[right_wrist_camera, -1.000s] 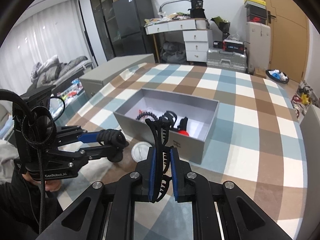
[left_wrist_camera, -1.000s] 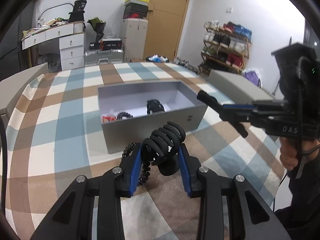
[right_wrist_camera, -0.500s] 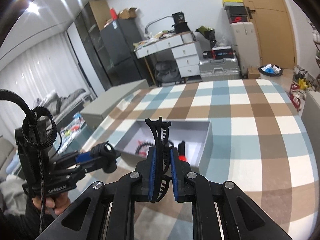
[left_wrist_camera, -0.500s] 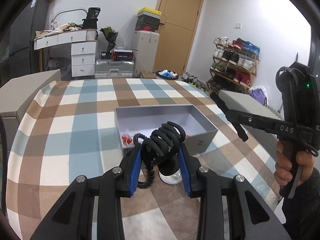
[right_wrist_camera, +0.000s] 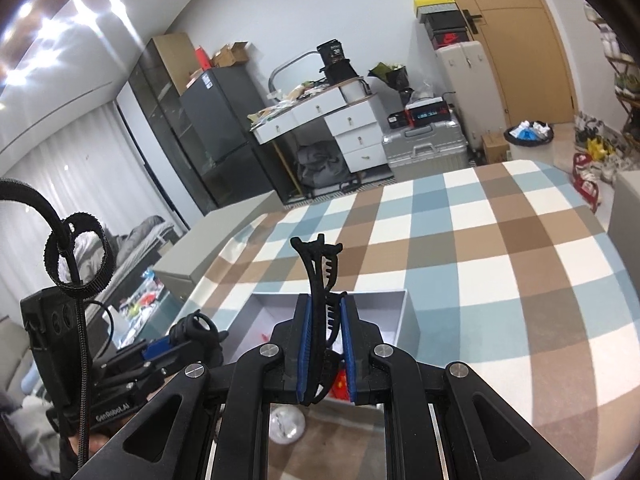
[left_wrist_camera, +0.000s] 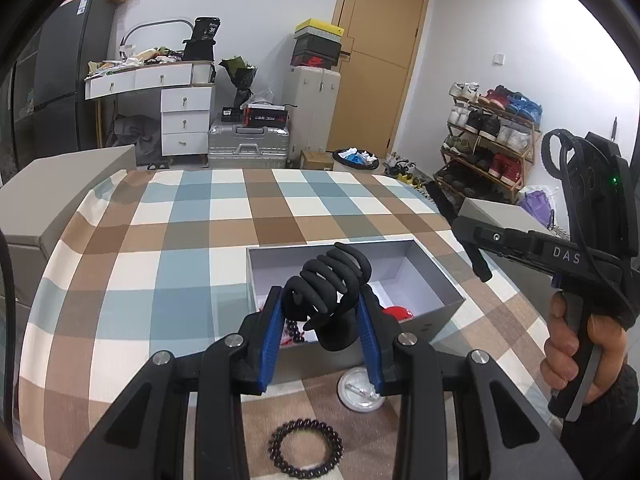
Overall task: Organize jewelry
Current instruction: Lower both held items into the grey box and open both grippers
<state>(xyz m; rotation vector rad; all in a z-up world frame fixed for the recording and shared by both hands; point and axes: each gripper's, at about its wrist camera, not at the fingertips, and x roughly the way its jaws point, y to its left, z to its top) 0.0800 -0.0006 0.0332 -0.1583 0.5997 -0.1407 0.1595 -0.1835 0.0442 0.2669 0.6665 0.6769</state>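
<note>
My left gripper [left_wrist_camera: 320, 308] is shut on a chunky black claw hair clip [left_wrist_camera: 332, 276], held over the near end of the open grey box [left_wrist_camera: 436, 276]. Inside the box lie a red piece [left_wrist_camera: 398, 314] and dark beads [left_wrist_camera: 294, 328]. A dark coiled bracelet [left_wrist_camera: 306, 450] rests on the cloth below that gripper. My right gripper [right_wrist_camera: 325, 320] is shut on a thin black toothed hair clip [right_wrist_camera: 318, 264], also above the grey box [right_wrist_camera: 372, 294]. It appears in the left wrist view as the right gripper [left_wrist_camera: 460, 228], in a person's hand [left_wrist_camera: 576, 356]. The left gripper [right_wrist_camera: 196, 330] shows at lower left.
A small round white container [left_wrist_camera: 360, 394] sits on the checked tablecloth [left_wrist_camera: 180, 264] just in front of the box. Grey box lids lie beyond the table's left edge [left_wrist_camera: 60, 200] and right edge [left_wrist_camera: 496, 212]. Drawers, suitcases and a shoe rack stand behind.
Both grippers have risen and moved over the box, which now sits lower in both views. The right gripper has rolled. The coiled bracelet now lies clear in front of the left gripper.
</note>
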